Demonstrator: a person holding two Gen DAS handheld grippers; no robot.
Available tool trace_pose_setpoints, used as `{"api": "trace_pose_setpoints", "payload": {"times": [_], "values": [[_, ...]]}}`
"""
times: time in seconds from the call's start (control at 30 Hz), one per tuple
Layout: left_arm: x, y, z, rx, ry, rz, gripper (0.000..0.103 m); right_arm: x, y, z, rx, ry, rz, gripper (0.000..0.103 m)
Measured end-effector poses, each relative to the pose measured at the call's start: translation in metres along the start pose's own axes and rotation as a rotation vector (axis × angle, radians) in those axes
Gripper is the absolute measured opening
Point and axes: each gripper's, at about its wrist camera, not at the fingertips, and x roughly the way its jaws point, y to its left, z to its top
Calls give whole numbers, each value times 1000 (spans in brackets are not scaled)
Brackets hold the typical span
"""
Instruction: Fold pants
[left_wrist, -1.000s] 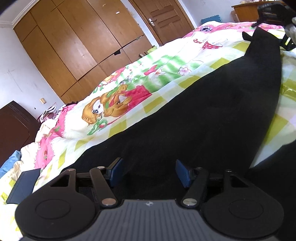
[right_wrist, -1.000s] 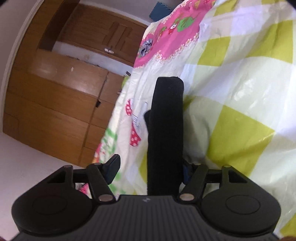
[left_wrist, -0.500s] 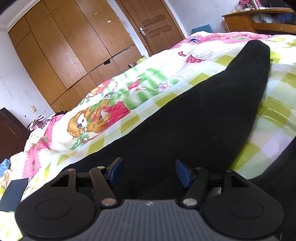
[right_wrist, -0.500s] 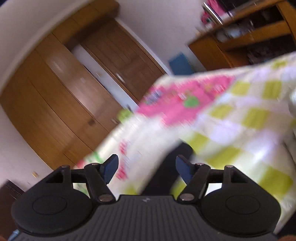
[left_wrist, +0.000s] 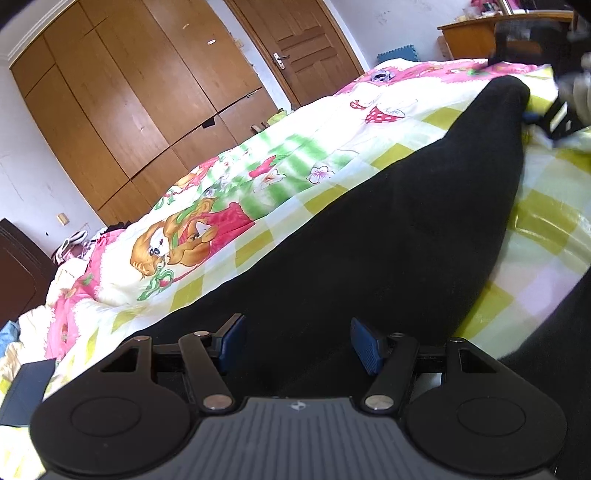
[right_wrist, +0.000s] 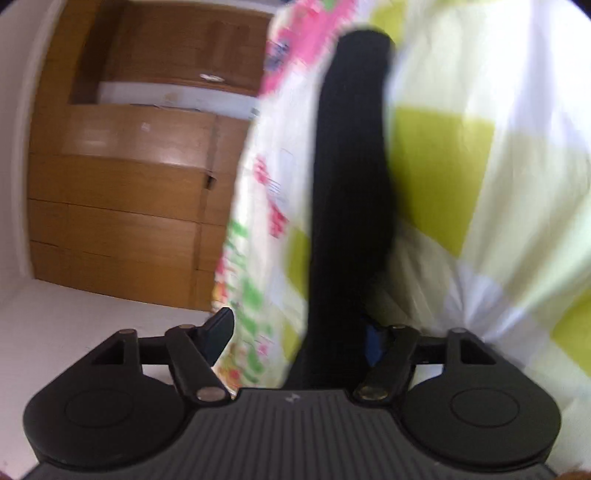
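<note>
Black pants (left_wrist: 388, 236) lie on a bright cartoon-print bedspread (left_wrist: 229, 206), one leg running away to the upper right. My left gripper (left_wrist: 295, 341) is open low over the near part of the pants, with black cloth between its blue pads. In the blurred right wrist view the pant leg (right_wrist: 351, 184) runs straight ahead from between the fingers. My right gripper (right_wrist: 297, 332) is open around the leg's near end. The right gripper also shows in the left wrist view (left_wrist: 554, 110), blurred, beside the far end of the leg.
Wooden wardrobes (left_wrist: 129, 110) and a door (left_wrist: 303, 48) stand beyond the bed. A wooden desk (left_wrist: 480, 37) is at the far right. A dark flat object (left_wrist: 26, 384) lies on the bed at the left. A dark cabinet (left_wrist: 18, 280) stands at the left edge.
The right gripper swung up away from the pant leg half a second ago and is now back down around its end. The left gripper stayed open over the pants.
</note>
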Motion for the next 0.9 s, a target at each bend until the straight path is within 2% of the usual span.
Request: {"api": "trace_pose_setpoints", "payload": {"times": [0.07,0.13,0.17,0.27,0.33,0.4,0.43,0.5,0.53,0.63,0.73,0.8,0.9], "values": [[2,-1,1,-14,-2,1,75,5,-1,-1,10,-18,22,64],[4,-2,2,-24,3,3,75,-4,5,8,30,-111,39,61],[4,-3,2,-29,8,4,75,-15,7,13,38,-156,70,61],[3,-2,4,-41,2,-14,75,-51,13,31,68,-206,177,61],[2,-4,5,-40,-14,-22,75,-88,31,34,-40,-302,167,61],[2,-9,4,-35,-19,-20,75,-122,58,28,-275,-435,44,64],[2,-12,3,-29,-20,-16,75,-138,69,20,-399,-517,-11,73],[0,-17,1,-11,-27,-5,75,-156,78,15,-495,-602,-131,74],[-2,-18,0,-2,-32,-2,75,-159,80,16,-509,-610,-200,74],[-10,-11,1,-10,-35,-12,75,-163,78,12,-525,-552,-293,74],[-20,2,-5,-8,-42,23,76,-138,91,-13,-651,-418,-321,74],[-28,18,-13,-22,-41,54,76,-108,97,-36,-774,-283,-330,73],[-31,48,-35,-55,-11,136,80,-46,90,-69,-883,-70,-424,70]]}}
